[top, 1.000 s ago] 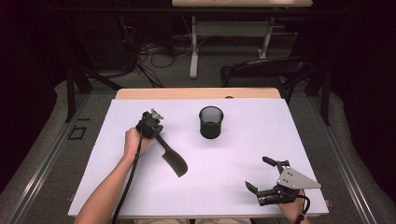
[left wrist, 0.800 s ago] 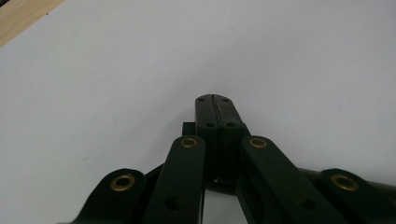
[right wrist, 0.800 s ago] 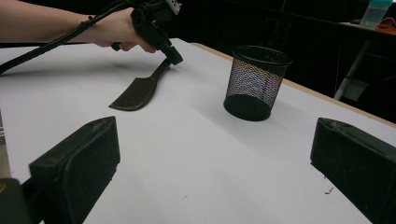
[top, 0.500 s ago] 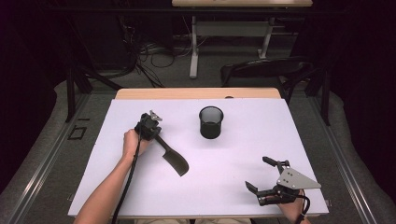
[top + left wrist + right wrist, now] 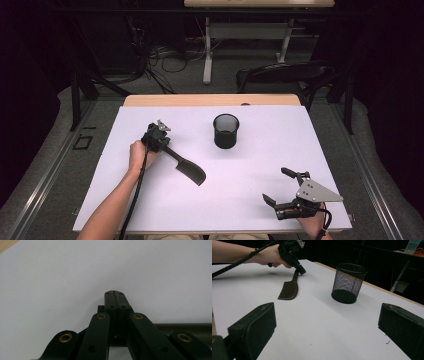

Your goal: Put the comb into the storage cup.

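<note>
High view: mesh cup (image 5: pixel 226 131) upright, contents unclear; left gripper (image 5: pixel 161 142) jaws grasping spatula (image 5: pixel 186 168); right gripper (image 5: pixel 277 188) jaws released.

Spatula (image 5: pixel 189 171) lies on table (image 5: pixel 260 150), left of mesh cup (image 5: pixel 226 131)

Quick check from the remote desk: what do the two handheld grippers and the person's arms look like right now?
Both grippers are black with two jaws. The left gripper has brass-ringed rivets on its linkage bars and a black cable trailing along a bare, sleeveless forearm. The right gripper carries a grey three-cornered plate on top, blocky black pads and a black cable.
</note>
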Demonstrator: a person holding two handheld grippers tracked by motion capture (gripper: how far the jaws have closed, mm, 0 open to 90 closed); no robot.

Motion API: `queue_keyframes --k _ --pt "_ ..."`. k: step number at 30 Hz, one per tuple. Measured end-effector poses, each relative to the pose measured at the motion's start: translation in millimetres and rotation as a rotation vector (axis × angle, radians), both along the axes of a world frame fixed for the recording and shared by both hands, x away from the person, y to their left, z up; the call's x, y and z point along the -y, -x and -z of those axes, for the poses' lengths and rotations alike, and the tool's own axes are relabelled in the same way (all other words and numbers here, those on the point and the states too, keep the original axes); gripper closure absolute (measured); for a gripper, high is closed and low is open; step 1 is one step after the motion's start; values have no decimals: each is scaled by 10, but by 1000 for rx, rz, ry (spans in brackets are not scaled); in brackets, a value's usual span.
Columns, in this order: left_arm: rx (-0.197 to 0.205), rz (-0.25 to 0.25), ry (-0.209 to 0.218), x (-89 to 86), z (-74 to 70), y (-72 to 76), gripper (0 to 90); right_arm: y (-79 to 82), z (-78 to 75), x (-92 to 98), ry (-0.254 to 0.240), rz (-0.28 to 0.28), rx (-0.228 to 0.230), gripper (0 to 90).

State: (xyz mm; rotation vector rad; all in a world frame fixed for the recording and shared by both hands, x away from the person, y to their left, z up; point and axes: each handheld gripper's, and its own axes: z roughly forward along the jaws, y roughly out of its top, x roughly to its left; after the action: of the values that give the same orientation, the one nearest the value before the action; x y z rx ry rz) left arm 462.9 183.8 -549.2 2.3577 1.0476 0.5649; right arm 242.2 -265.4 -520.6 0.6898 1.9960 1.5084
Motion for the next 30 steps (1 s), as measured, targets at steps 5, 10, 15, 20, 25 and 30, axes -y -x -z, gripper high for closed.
queue_keyframes --k 5,10,15,20,25,30 --pt "-2 -5 4 -17 -7 17 900 0 0 -1 0 1 -1 9" --pt "-1 -7 7 -33 -8 36 900 -2 -1 5 2 4 1 10" --pt "-3 -15 7 -65 9 60 900 2 -1 1 2 3 -2 10" --pt "-3 -23 8 -105 19 91 900 -2 0 3 3 4 0 10" --pt "-7 -21 11 -132 13 122 900 -3 -1 1 8 4 0 11" --pt "-7 -16 14 -149 7 143 900 -6 0 5 10 5 0 11"
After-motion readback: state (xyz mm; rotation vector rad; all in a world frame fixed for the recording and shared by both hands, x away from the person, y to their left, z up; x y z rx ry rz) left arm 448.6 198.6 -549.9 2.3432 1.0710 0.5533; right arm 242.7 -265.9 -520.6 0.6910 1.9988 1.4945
